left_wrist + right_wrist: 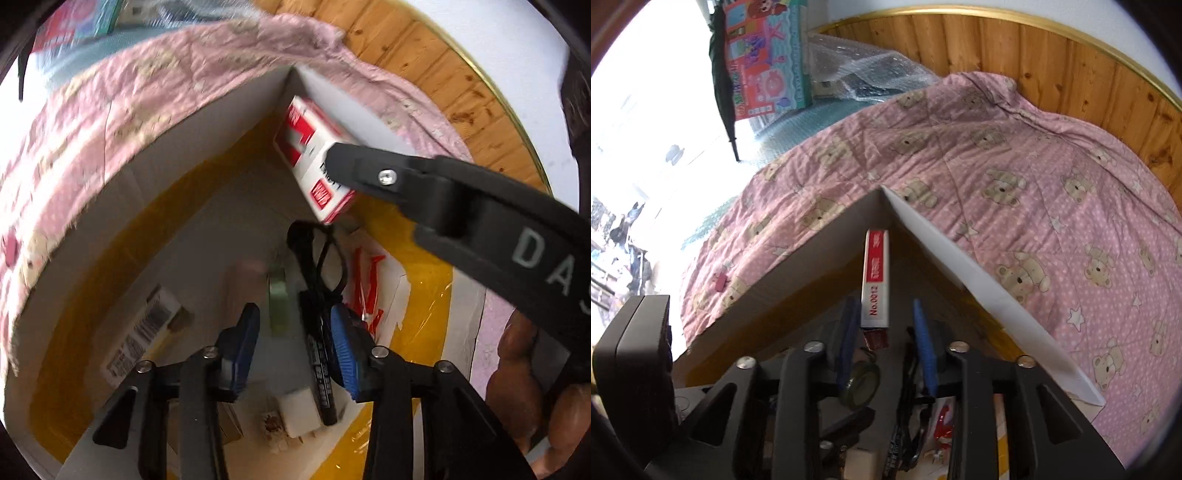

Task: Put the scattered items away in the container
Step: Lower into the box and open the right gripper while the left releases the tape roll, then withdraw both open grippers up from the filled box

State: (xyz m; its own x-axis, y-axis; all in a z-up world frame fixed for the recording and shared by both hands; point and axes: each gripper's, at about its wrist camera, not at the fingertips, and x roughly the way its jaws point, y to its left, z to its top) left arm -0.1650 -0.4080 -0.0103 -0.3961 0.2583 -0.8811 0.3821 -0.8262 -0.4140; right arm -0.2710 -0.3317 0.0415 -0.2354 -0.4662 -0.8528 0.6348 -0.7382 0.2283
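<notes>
A grey cardboard container (221,122) (812,258) with yellow tape sits on a pink quilt. In its far corner a red-and-white staple box (306,147) (875,266) stands tilted. My right gripper (886,336) is open around the box's near end, with a gap at the right pad; one of its fingers (369,173) crosses the box in the left wrist view. My left gripper (293,347) hovers open inside the container. Under it lie a green tape roll (279,299), a black marker (321,373), black scissors (317,254), a bag of red pieces (369,284) and a white eraser (299,410).
The pink bear-print quilt (997,166) spreads around the container. Behind it are a wooden headboard (1034,55), bubble wrap (857,70) and a colourful toy box (764,62). A hand (517,369) shows at the right. A barcode label (144,332) lies by the container's left wall.
</notes>
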